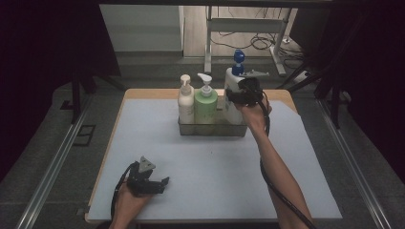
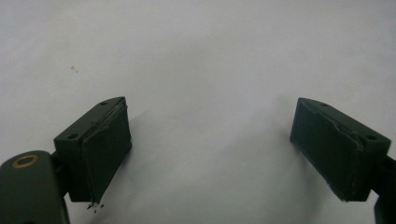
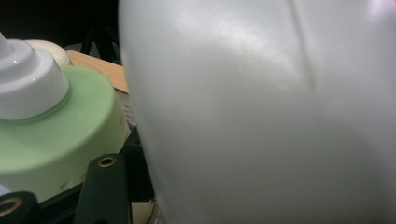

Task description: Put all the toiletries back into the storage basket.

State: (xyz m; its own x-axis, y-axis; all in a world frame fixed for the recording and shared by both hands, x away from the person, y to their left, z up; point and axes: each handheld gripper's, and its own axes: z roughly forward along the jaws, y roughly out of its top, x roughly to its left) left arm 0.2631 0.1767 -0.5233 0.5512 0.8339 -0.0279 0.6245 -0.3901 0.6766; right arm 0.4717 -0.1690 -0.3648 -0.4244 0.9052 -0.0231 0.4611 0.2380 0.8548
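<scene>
High view findings, largest item first. Table (image 1: 143,143) carries a pale mat, and near its far edge stands a clear tray (image 1: 212,129) holding three bottles upright in a row, touching or nearly so; the tray walls appear to keep them from tipping.

White bottle (image 1: 232,83) with the blue cap occupies the tray's right end. Right gripper (image 1: 246,93) is set against its upper body from the person's side, with the forearm stretched across the mat to reach it. Right gripper view has the bottle's white wall hard up against the camera, and the jaws' tips are hidden behind it. They look part closed on the bottle, judged a grip taken high so it can be lowered or lifted straight without fouling its neighbour.

Green bottle (image 1: 206,105) stands in the middle, just beside the white one; a cream bottle (image 1: 186,100) stands at the left end.

Left gripper (image 1: 153,183) rests low at the near left of the mat, well apart from the tray. Its jaws stand wide with nothing between them, evidently parked out of the way.
</scene>
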